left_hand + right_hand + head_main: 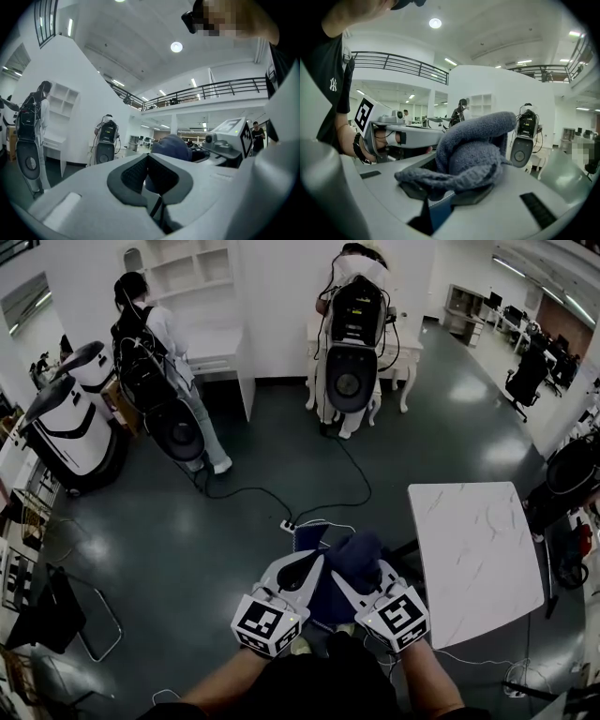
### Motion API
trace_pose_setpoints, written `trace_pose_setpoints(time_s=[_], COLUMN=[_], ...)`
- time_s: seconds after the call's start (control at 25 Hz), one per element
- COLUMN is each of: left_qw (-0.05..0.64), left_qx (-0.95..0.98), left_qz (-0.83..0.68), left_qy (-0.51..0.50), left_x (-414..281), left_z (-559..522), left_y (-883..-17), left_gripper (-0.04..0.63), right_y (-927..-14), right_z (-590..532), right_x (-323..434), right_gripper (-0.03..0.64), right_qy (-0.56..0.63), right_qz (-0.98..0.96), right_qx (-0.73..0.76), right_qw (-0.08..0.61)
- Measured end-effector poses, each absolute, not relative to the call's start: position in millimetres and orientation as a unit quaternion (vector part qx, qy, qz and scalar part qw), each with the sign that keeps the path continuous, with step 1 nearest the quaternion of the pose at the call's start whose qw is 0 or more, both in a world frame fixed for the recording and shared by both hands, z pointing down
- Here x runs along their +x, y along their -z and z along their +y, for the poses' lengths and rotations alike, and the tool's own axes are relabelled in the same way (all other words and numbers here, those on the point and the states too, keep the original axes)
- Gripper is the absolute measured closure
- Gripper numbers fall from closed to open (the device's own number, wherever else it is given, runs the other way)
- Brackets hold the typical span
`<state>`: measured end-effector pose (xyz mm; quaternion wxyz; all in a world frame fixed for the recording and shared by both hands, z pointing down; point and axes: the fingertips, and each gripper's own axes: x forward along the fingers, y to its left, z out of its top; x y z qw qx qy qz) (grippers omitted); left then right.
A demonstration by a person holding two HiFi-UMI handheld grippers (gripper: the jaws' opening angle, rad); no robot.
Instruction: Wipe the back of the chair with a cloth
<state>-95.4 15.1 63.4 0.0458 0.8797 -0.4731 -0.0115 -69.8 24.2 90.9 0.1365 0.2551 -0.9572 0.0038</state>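
My right gripper (339,570) is shut on a bunched grey-blue cloth (358,554), which drapes over its jaws (472,157) and hides the pads. My left gripper (314,563) sits close beside it on the left, pads together with nothing seen between them (147,165). In the left gripper view the cloth (171,145) shows just past its tips, with the right gripper (229,138) beyond. A dark blue piece, seemingly the chair (308,538), lies right under and between the grippers, mostly hidden. The left gripper (393,131) and the hand holding it appear in the right gripper view.
A white marble-topped table (473,549) stands close on the right. A power strip (288,525) with cables lies on the dark floor ahead. Two people with backpack rigs (150,362) (354,334) stand farther off. A black chair (47,615) is at the left.
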Motion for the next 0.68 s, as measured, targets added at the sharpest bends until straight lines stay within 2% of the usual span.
trace_pose_setpoints(time_s=[0.12,0.68], left_qw=[0.037,0.037], left_qx=[0.880,0.876], left_qz=[-0.474,-0.481], left_qy=[0.011,0.004], left_x=[-77.5,-76.7], left_z=[16.0,24.4], left_y=[-61.5,-68.7], left_gripper=[0.586,0.586], right_y=[-88.6,-98.5], right_z=[24.4,27.1], right_x=[-53.3,-52.1], right_gripper=[0.535,0.535], right_qy=[0.001,-0.023], right_qz=[-0.958,-0.961], right_qx=[0.254,0.250], right_qw=[0.132,0.117])
